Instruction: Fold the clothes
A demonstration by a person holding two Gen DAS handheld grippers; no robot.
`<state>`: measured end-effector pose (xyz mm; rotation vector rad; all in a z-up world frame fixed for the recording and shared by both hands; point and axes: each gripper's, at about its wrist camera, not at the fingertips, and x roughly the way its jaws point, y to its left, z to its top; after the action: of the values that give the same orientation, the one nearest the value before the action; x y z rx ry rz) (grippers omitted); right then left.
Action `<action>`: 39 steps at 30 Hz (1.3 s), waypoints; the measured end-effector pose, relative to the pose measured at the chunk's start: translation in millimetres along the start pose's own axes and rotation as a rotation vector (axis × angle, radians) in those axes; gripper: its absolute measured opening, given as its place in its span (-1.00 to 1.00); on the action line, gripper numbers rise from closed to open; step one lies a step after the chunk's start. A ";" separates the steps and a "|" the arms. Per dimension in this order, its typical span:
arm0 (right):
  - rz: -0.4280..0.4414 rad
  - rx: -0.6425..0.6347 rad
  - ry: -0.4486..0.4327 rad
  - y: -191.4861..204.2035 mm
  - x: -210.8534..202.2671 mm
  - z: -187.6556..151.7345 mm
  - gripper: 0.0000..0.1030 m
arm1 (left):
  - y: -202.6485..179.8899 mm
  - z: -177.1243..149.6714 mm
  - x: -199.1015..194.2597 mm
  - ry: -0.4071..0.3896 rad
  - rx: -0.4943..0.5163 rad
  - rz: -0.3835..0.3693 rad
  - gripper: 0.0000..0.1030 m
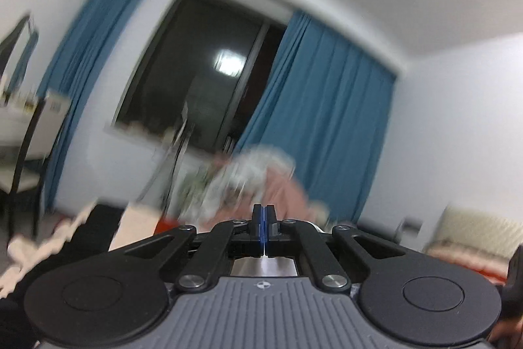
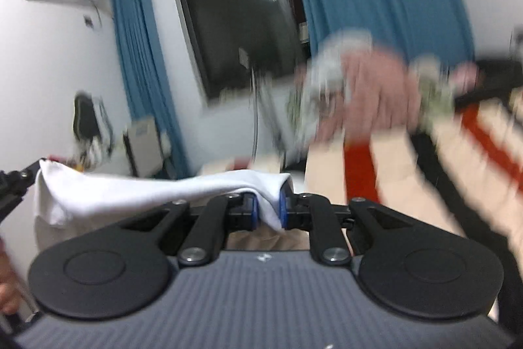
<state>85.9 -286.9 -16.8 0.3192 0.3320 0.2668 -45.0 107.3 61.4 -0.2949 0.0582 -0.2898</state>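
Your left black two-finger gripper with blue pads sits low in the centre of its frame, its jaws pressed together with nothing visible between them. Your right black two-finger gripper with blue pads, also low centre, is clamped on a white cloth. At the lower left edge of the right view, part of your hand shows, blurred.

Both views are smeared by motion. A pale and pink heap beyond the closed left gripper is too blurred to identify. In the right wrist view the white cloth hides the tips of the right gripper, and its far end runs to the left edge beside a dark, cut-off object. The striped bedding is streaked. A hand is cropped at the left edge.
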 end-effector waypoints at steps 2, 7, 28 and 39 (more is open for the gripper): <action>0.019 0.089 0.145 -20.4 43.1 1.3 -0.68 | 10.3 -12.1 36.3 0.090 0.013 0.038 -1.00; -0.008 0.237 0.394 -64.9 137.7 -15.1 -0.68 | 36.1 -42.4 127.1 0.315 0.046 0.133 -1.00; -0.236 0.235 0.081 -79.6 111.3 -23.9 0.73 | 76.0 -70.1 231.1 0.525 0.071 0.131 -0.27; -0.060 -0.375 0.175 18.1 149.0 -64.1 0.13 | 12.8 -82.4 194.4 0.481 0.307 0.040 -0.28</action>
<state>195.1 -208.0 -109.0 -0.0845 0.4549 0.2931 136.3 39.8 -23.9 0.0864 0.4892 -0.3199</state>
